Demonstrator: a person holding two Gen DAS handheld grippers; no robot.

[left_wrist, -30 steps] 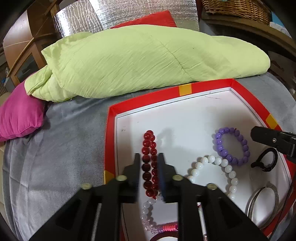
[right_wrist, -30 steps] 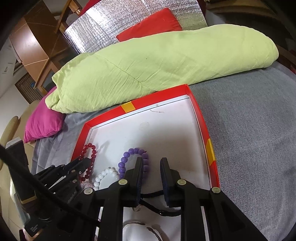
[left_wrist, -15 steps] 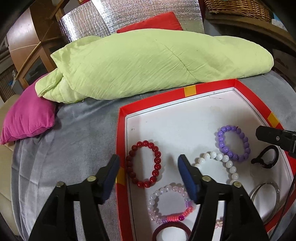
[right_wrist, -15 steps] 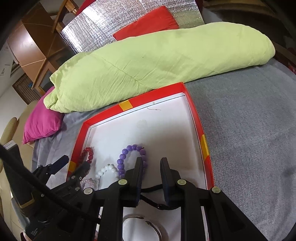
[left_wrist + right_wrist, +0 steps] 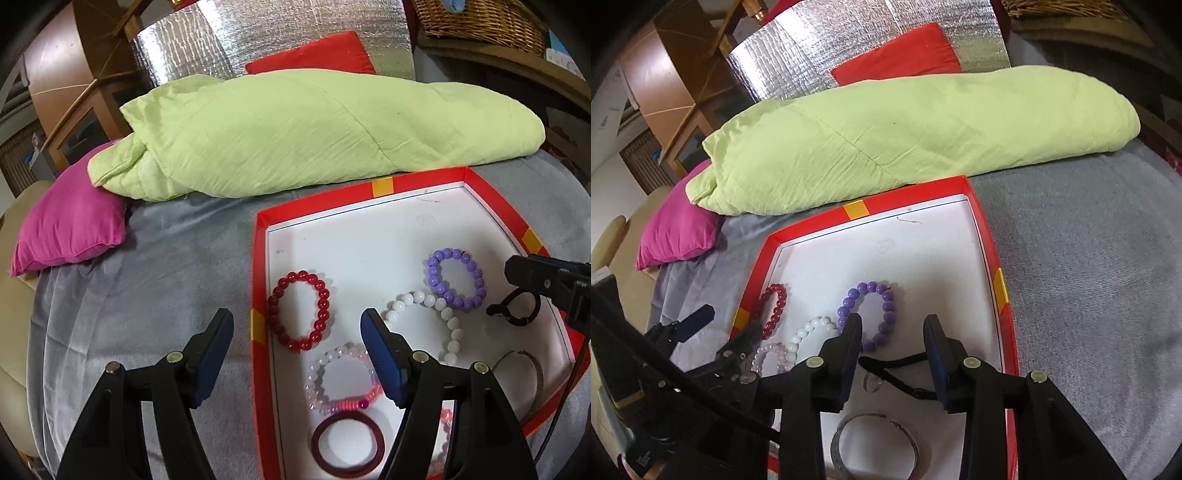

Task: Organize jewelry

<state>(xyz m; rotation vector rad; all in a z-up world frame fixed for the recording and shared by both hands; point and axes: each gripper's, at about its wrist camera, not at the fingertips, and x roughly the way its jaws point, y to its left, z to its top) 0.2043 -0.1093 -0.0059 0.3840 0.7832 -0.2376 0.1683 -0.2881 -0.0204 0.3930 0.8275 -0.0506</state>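
A red-rimmed tray (image 5: 260, 266) with a white floor lies on the grey bed cover. In it lie a red bead bracelet (image 5: 300, 311), a white bead bracelet (image 5: 428, 314), a purple bead bracelet (image 5: 455, 278), a pink clear bracelet (image 5: 341, 380), a dark red hair tie (image 5: 347, 446), a black band (image 5: 515, 312) and a metal bangle (image 5: 532, 380). My left gripper (image 5: 297, 354) is open and empty, astride the tray's left rim just short of the red bracelet. My right gripper (image 5: 892, 345) is open and empty above the black band (image 5: 897, 365), near the purple bracelet (image 5: 871, 314).
A rolled light green quilt (image 5: 295, 136) lies behind the tray. A magenta pillow (image 5: 70, 225) sits at the left, a red cushion (image 5: 314, 55) and silver foil mat behind. A wicker basket (image 5: 480, 18) stands on a shelf at back right. Grey cover (image 5: 1089, 277) stretches right of the tray.
My left gripper opened, let go of the red bracelet, which now lies flat in the tray, and drew back. My right gripper opened over the black band.
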